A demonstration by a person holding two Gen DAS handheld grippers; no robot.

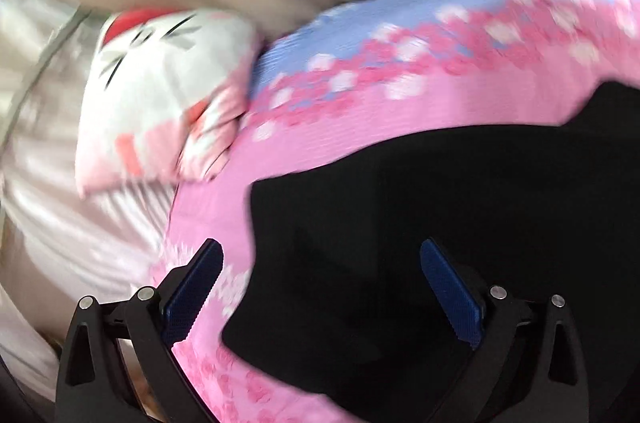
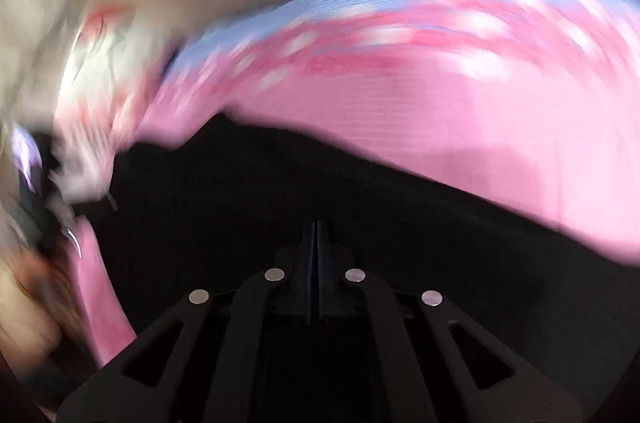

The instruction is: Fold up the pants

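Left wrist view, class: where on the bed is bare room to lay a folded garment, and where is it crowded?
Bare: the pink cover between the black pants and the white cat-face pillow, and the flowered band beyond the pants. Crowded: the pillow's corner at the left, and the near right, filled by the pants.

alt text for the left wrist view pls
The left gripper hangs open, its blue-padded fingers spread over dark black fabric pants lying on a pink flowered bedspread. A white cartoon-cat pillow sits beyond at left; the picture is motion-blurred.
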